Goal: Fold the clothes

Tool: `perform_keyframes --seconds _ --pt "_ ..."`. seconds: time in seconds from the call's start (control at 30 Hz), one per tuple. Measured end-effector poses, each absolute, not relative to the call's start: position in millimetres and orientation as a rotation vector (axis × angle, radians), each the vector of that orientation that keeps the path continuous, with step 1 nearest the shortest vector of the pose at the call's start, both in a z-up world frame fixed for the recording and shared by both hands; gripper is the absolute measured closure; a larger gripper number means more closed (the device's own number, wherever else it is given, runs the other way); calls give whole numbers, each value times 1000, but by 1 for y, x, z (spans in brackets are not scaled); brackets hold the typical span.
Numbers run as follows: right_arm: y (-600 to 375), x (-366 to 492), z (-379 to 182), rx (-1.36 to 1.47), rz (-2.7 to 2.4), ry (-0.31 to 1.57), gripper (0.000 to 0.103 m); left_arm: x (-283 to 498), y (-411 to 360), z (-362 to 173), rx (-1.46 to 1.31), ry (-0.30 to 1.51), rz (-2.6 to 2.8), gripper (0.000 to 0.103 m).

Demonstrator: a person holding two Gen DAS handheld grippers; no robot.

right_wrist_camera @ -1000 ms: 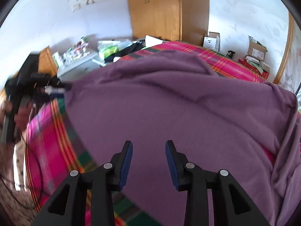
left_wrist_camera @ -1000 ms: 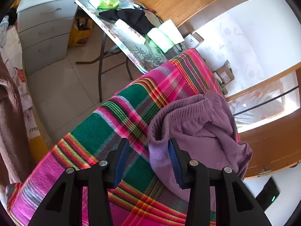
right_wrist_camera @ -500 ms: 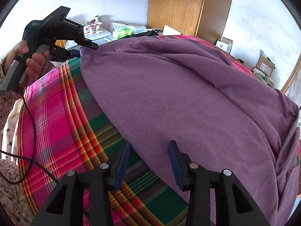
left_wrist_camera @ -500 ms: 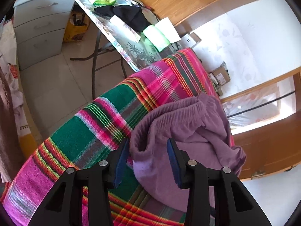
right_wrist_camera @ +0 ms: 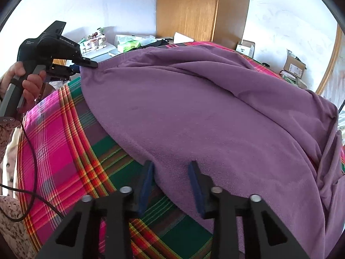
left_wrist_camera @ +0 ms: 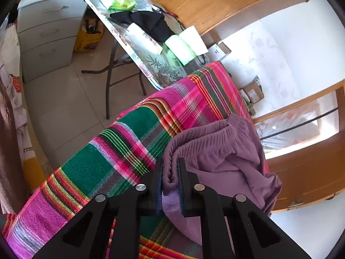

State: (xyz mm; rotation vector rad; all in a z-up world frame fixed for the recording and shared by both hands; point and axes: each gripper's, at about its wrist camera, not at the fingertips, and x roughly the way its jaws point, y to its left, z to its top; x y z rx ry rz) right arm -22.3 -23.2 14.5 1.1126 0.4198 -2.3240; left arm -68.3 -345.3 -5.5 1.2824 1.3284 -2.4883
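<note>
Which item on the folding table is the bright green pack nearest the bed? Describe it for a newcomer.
Start at the plaid blanket on the bed, then look past its far edge to the folding table. At the table's near end lies the bright green pack, between a white tube and a white card; it is the only glowing green block there.

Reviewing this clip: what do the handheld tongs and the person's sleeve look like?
Both tongs, left and right, have black angular arms with silver rivets and blue pads. From the right wrist view, the left unit has a dark body with white lettering, a grey handle and a black cable trailing down. The sleeve is pale with dark speckles.
</note>
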Motion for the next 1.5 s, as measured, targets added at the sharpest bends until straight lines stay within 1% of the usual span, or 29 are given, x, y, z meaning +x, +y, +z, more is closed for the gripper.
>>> perform_keyframes --seconds 0.03,0.07,0.1,0.17,0.2,0.77,1.5 --pt "-24 -22 15 1112 -2326 422 82 -68 -345 -5 1283 1330 -2489 90" --pt "-25 -22 15 1112 -2328 425 89 -68 -345 -5 1282 1331 -2491 90" --pt "-25 -22 15 1112 -2330 423 93 -68 -345 -5 1281 1331 -2492 90" --pt "-25 -22 15 1112 -2333 420 98 -68 -345 -5 1285 1333 -2491 90" --pt "-25 -21 16 1110 -2334 415 99 -68 -345 -4 1288 1334 -2491 90" --pt "-19 9 43 1023 -2365 405 100 -45 -340 9 1286 1309 -2533 93" --pt "-27 61 34 1054 -2301 407 99 7 -350 4 1300 1294 -2489 93"
